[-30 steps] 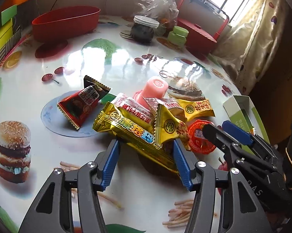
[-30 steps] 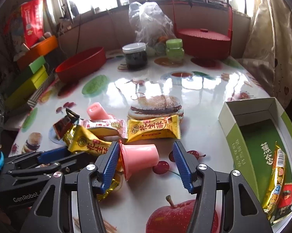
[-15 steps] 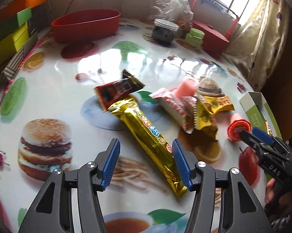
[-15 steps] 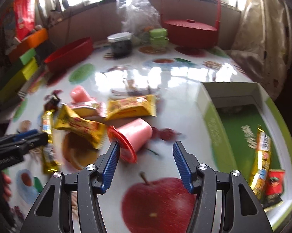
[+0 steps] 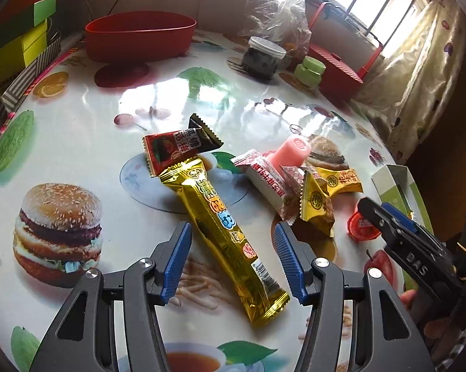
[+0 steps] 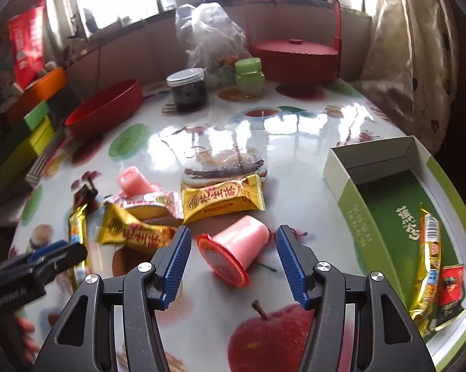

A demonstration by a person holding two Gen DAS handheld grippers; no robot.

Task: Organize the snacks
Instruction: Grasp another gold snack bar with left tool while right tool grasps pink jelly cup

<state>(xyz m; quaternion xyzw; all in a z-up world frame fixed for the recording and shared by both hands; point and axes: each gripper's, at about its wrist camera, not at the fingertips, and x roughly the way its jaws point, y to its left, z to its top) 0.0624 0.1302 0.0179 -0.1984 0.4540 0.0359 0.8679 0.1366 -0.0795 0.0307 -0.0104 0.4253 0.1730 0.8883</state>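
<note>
The left tongs (image 5: 233, 260) are released, their blue pads standing on either side of a long gold snack bar (image 5: 223, 226) that lies diagonally on the bench (image 5: 77, 130) without touching either pad. Beyond the bar's far end sits a red-and-black packet (image 5: 177, 147), its edge tucked against the gold wrapper. To the right of these tongs lie a pink-and-white wrapped snack (image 5: 268, 176), two yellow candy packets (image 5: 316, 204) and an upright-tilted pink jelly cup (image 5: 293, 150).

The right tongs (image 6: 231, 255) are also released, the pads flanking a second pink jelly cup (image 6: 233, 254) that lies on its side, red foil lid toward the camera, clear of both pads. Just beyond it lies a yellow packet (image 6: 222, 200). To the right of these tongs stands an open green box (image 6: 357, 217) with a gold bar and a red packet already inside. Farther off stand a red bowl (image 6: 105, 110), a dark jar (image 6: 188, 88) and a small green jar (image 6: 248, 76).
</note>
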